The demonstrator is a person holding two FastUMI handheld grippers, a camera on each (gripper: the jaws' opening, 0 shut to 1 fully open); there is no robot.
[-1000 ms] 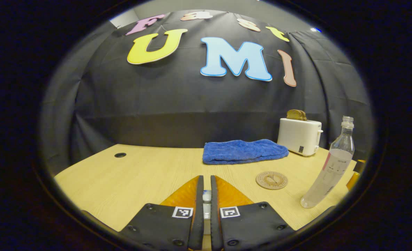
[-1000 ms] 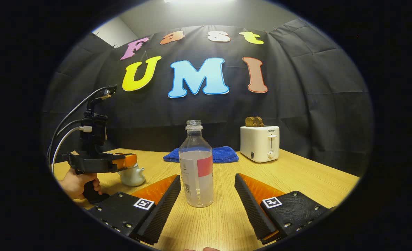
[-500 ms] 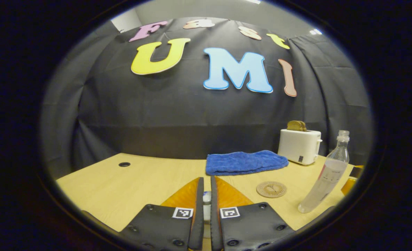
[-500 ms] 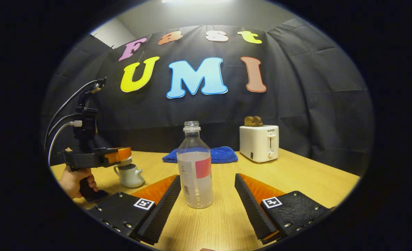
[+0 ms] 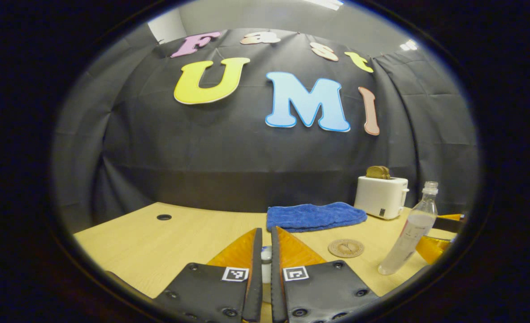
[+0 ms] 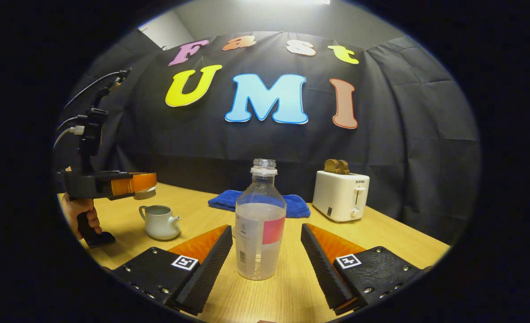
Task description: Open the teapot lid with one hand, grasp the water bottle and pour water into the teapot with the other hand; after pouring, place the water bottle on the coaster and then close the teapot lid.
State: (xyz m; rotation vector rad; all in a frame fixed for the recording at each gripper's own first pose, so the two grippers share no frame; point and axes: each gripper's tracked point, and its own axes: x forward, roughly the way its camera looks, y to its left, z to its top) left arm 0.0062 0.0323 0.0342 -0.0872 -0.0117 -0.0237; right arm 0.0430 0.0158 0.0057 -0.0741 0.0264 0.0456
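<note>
The clear water bottle [image 6: 260, 224], uncapped and about half full, stands on the table between the spread fingers of my right gripper [image 6: 266, 229], which is open and touches neither side. To the left sits the white teapot [image 6: 159, 222] with its mouth uncovered. My left gripper [image 6: 150, 184], held by a hand [image 6: 79, 211], hovers above the pot, shut on the teapot lid [image 6: 145, 194]. In the left gripper view, the lid's white knob [image 5: 265, 255] shows between the closed fingers of the left gripper [image 5: 267, 231]. The round wooden coaster [image 5: 346, 247] lies left of the bottle [image 5: 408, 233].
A folded blue towel [image 6: 258, 202] lies at the back of the wooden table [image 6: 404, 242]. A white toaster [image 6: 340, 195] with bread in it stands at the back right. A cable hole [image 5: 163, 217] marks the table's far left.
The left gripper has risen with the lid, lifting it clear of the teapot. The right gripper has edged closer around the bottle, still open.
</note>
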